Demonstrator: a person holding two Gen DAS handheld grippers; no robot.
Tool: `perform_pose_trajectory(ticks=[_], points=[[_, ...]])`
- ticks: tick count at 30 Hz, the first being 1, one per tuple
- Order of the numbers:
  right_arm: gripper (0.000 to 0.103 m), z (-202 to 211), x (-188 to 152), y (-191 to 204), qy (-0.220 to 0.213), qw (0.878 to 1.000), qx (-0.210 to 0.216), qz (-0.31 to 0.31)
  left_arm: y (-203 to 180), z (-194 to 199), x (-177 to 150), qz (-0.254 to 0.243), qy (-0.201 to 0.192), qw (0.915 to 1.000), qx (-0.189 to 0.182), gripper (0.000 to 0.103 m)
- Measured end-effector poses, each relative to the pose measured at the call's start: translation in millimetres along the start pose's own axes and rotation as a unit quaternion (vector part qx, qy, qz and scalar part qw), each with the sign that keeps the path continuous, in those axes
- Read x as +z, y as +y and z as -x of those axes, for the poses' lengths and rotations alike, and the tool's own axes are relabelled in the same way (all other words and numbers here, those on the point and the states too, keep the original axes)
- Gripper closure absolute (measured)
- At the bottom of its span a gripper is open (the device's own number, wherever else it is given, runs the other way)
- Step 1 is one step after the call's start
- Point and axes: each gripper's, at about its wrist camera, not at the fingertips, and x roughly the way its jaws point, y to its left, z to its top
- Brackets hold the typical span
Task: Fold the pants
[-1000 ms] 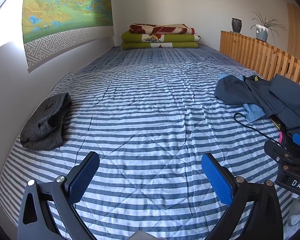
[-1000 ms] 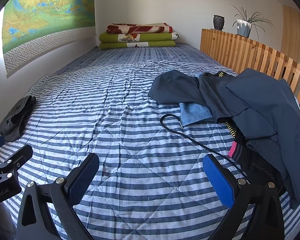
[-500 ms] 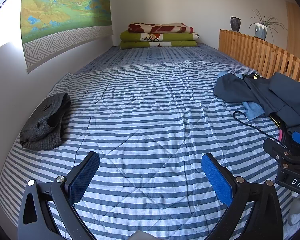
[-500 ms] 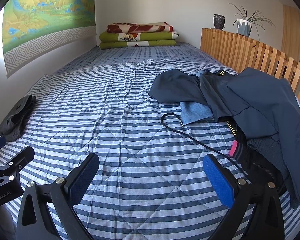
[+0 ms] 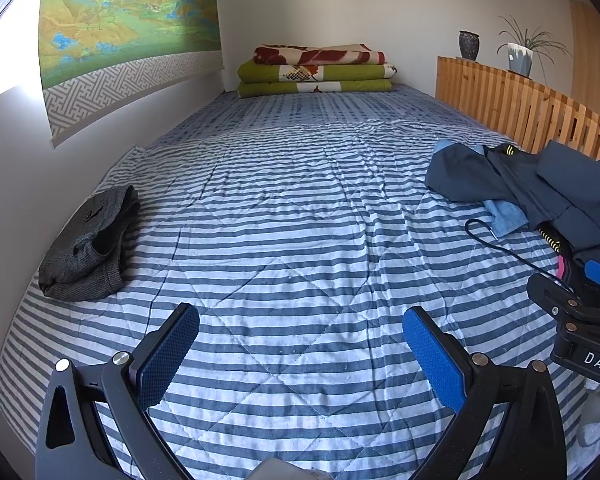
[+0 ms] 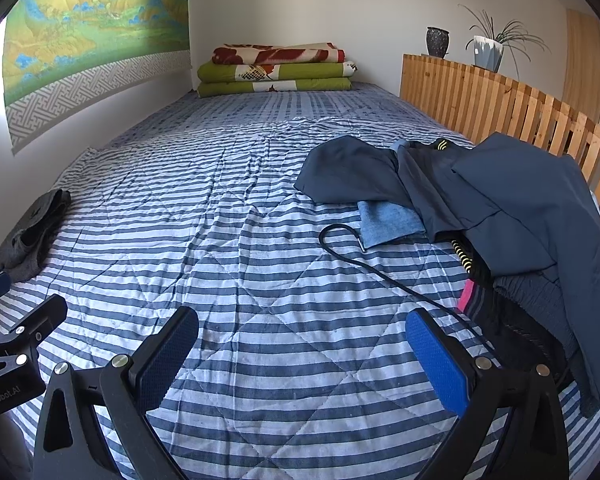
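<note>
While both tools hovered over the near end of the bed, we held the left gripper (image 5: 300, 344) with its fingers spread wide and nothing between the blue pads (image 5: 168, 356). We held the right gripper (image 6: 302, 346) the same way: fingers spread wide, pads (image 6: 438, 364) bare, no cloth in contact. Below both grippers lay only the striped quilt (image 5: 300, 220).

From the left wrist view, part of the right gripper appeared at the right edge, just beside the clothes. From the right wrist view, part of the left gripper appeared at the lower left edge.

The pile of clothes (image 6: 480, 200) lay on the right side of the bed, against the wooden slatted rail (image 6: 500, 108). Dark blue garments (image 6: 512, 204) lay on top of the pile, over a light blue cloth (image 6: 388, 224) and darker items that showed a pink edge (image 6: 466, 298). We could not tell which garment in the pile was the pants. A black cord (image 6: 364, 260) ran from the pile across the quilt and ended in a loop just beside the light blue cloth.

A folded grey garment (image 5: 88, 244) lay well apart from the pile, on the left side of the bed near the wall.

At the far end, folded blankets (image 5: 316, 70) were stacked against the wall. A dark vase (image 6: 437, 42) and a potted plant (image 6: 488, 50) stood on top of the rail. A landscape hanging (image 5: 128, 24) covered the left wall.
</note>
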Motion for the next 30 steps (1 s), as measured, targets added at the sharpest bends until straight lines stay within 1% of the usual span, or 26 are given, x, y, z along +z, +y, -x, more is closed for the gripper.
perform_pose_trajectory(ticks=[5, 9, 14, 17, 20, 22, 23, 26, 28, 30], points=[[0.001, 0.6, 1.0, -8.6, -0.003, 1.000, -0.008, -0.001, -1.5, -3.6, -1.4, -0.002, 0.005, 1.0000, 0.001, 0.000], [0.001, 0.5, 3.9, -23.2, -0.009, 1.000, -0.018, -0.009, -2.9, -7.5, -3.0, -0.003, 0.015, 0.9999, -0.005, 0.000], [0.001, -2.9, 12.2, -59.1, -0.022, 0.998, -0.053, -0.024, -4.4, -9.7, -6.0, -0.007, 0.020, 0.9998, -0.007, 0.000], [0.001, -8.4, 19.4, -97.8, -0.017, 0.995, -0.073, -0.062, -5.8, -14.1, -8.1, -0.006, 0.027, 0.9995, -0.015, 0.000], [0.001, -9.0, 30.0, -147.6, -0.024, 0.987, -0.127, -0.099, -8.0, -19.4, -10.2, -0.008, 0.030, 0.9994, -0.014, 0.000], [0.001, -5.6, 36.3, -168.9, -0.034, 0.980, -0.169, -0.104, -8.9, -23.3, -10.9, -0.009, 0.034, 0.9993, -0.013, 0.000], [0.001, -3.8, 41.1, -185.7, -0.043, 0.973, -0.199, -0.106, -9.0, -25.9, -11.3, -0.009, 0.036, 0.9992, -0.014, 0.000], [0.001, -2.9, 49.9, -223.3, -0.047, 0.961, -0.247, -0.114, -7.2, -33.2, -12.2, -0.002, 0.045, 0.9989, -0.016, 0.000], [0.001, -6.1, 52.2, -242.3, -0.039, 0.958, -0.257, -0.123, -6.7, -36.3, -12.1, 0.001, 0.048, 0.9986, -0.020, 0.000], [0.001, -15.5, 54.5, -262.6, -0.018, 0.958, -0.256, -0.132, -7.0, -37.6, -12.2, 0.001, 0.048, 0.9986, -0.020, 0.000]])
